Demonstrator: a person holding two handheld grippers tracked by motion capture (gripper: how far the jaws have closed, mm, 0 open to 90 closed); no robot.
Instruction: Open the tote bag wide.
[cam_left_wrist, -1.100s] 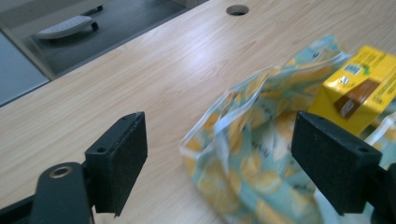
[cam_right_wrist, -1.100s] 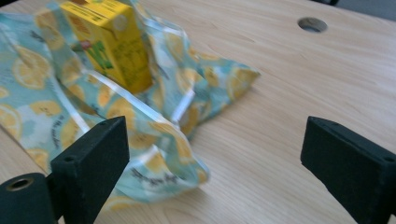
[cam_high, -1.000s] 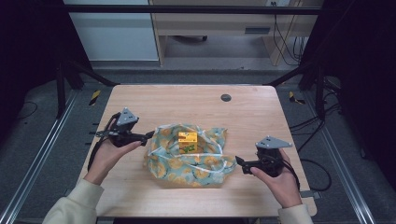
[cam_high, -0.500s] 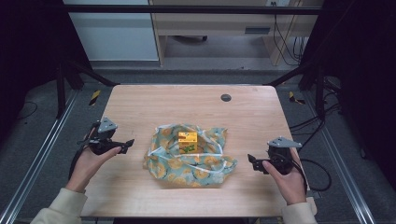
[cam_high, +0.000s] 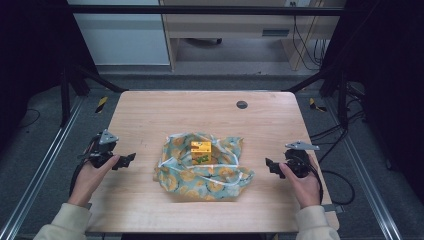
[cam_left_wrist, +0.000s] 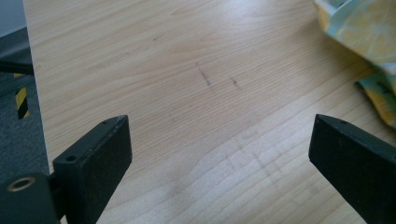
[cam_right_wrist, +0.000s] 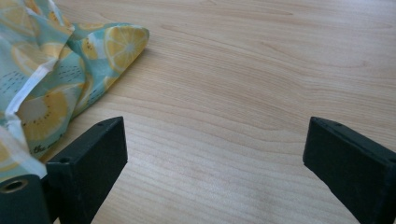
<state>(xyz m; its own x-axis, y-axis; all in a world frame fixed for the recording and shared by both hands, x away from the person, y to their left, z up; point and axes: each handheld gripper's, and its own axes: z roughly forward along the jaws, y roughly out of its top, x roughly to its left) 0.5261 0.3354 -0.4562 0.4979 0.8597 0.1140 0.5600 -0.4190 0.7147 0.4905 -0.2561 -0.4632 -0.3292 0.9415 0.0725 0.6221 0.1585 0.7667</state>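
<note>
Both grippers, left (cam_high: 125, 161) and right (cam_high: 271, 166), jaws wide and empty, bare table (cam_high: 150, 115) flanking crumpled cloth (cam_high: 200, 172).

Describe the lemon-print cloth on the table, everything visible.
The teal cloth with yellow lemon-slice print and white hem lies crumpled and loosely bunched at the middle of the light wooden table. It looks like thin woven fabric with raised folds. A small yellow box sits on it. Neither the left gripper nor the right gripper touches it; both are open.
</note>
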